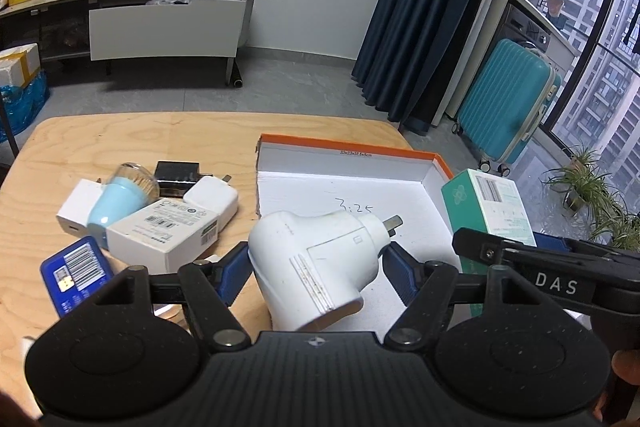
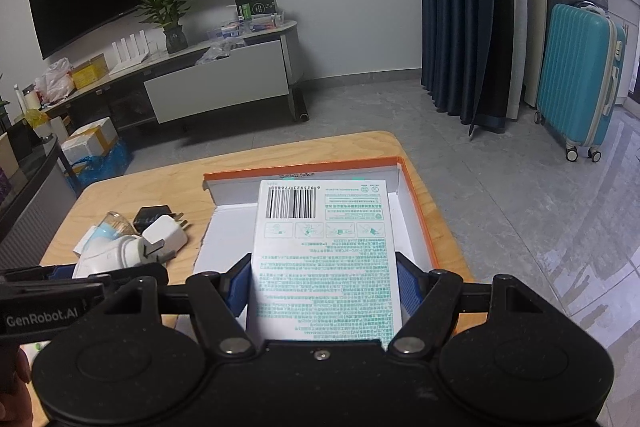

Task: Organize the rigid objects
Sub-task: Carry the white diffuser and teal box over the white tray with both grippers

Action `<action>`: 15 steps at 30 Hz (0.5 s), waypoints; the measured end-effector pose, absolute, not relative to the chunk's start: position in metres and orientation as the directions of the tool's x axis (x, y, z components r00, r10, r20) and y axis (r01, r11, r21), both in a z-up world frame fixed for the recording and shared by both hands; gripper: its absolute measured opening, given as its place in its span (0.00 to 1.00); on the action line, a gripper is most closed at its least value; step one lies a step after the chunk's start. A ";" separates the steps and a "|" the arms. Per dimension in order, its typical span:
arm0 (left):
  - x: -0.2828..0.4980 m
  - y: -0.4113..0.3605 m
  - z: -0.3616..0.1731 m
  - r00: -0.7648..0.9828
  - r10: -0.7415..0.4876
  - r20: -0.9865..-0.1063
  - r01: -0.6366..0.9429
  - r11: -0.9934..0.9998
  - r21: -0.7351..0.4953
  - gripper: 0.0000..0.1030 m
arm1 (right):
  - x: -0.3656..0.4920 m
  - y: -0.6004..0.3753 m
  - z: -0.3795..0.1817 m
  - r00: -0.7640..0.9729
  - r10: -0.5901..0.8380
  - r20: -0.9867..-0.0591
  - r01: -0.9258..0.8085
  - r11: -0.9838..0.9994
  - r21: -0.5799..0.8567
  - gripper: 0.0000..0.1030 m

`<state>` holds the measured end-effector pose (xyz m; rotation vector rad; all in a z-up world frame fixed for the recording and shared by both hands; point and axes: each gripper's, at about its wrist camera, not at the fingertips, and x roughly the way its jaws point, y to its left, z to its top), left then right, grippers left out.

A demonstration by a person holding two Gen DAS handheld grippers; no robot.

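Light plywood table (image 1: 120, 131), rounded corners, visible grain, matt finish.

On its right half: shallow rectangular cardboard tray (image 1: 348, 151), orange outside and rim, white inside, handwritten digits on the floor. Floor otherwise bare in the left wrist view.

Right gripper (image 2: 322, 287): black plastic linkage, blue ribbed pads pressed on both long edges of a flat white-and-green printed carton (image 2: 324, 247), barcode at the far end, fine green text. Carton held above the tray, its far end over the tray's back wall. The same carton shows at the right edge of the left wrist view, mint-green face (image 1: 460, 203).

Left gripper (image 1: 316, 269): same build, blue pads clamped on the flanks of a white glossy plastic plug adapter (image 1: 312, 259), rounded body with grooved ribs, metal prongs pointing toward the tray. Adapter sits over the tray's near left edge.

Loose pile on the table, left of the tray, pieces touching:
- white rectangular box with printed label (image 1: 160, 235)
- pale blue bulb-shaped item with clear dome (image 1: 120, 199)
- white rounded-square charger (image 1: 212, 199)
- black glossy charger block (image 1: 176, 175)
- small white cube charger (image 1: 76, 207)
- blue card-like pack with barcode (image 1: 76, 267), nearest the camera.
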<state>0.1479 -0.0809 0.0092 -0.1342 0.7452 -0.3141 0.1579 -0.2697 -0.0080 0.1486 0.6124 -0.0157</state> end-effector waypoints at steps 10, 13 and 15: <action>0.166 -0.092 0.002 0.680 -0.326 -0.656 0.230 0.945 -0.231 0.70 | 0.187 -0.271 -0.014 0.803 0.008 -0.595 0.058 0.994 0.092 0.81; 0.172 -0.094 0.000 0.678 -0.322 -0.661 0.223 0.947 -0.233 0.70 | 0.197 -0.275 -0.018 0.795 -0.011 -0.607 0.072 0.994 0.077 0.81; 0.176 -0.096 -0.001 0.674 -0.323 -0.664 0.221 0.946 -0.235 0.70 | 0.203 -0.279 -0.019 0.789 -0.020 -0.615 0.080 0.994 0.071 0.81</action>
